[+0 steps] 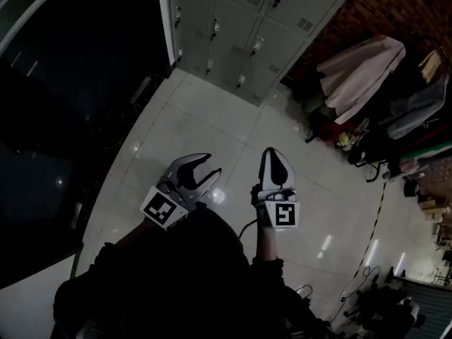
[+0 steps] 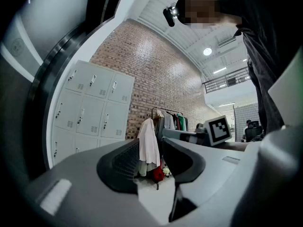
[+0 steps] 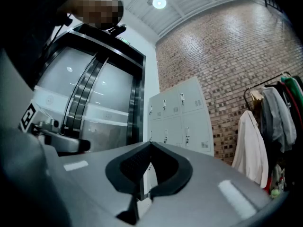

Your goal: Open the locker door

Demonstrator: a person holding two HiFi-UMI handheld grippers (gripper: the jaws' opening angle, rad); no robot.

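L gripper point(image 1: 203, 167): jaws apart, nothing btwn them. R gripper point(image 1: 274, 159): jaws closed tip to tip, empty. Lockers point(image 1: 244, 30) stand by brick wall point(image 1: 395, 13) across tiled floor point(image 1: 212, 119), well apart from both grippers; visible doors appear shut.

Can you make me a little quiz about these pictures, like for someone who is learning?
1. True or false: the right gripper has its jaws apart.
2. What hangs on the rack by the brick wall? A) a white coat B) a ladder C) a flag
3. Fill in: the jaws of the ___ gripper stand apart and hold nothing.
Key: 1 false; 2 A; 3 left gripper.
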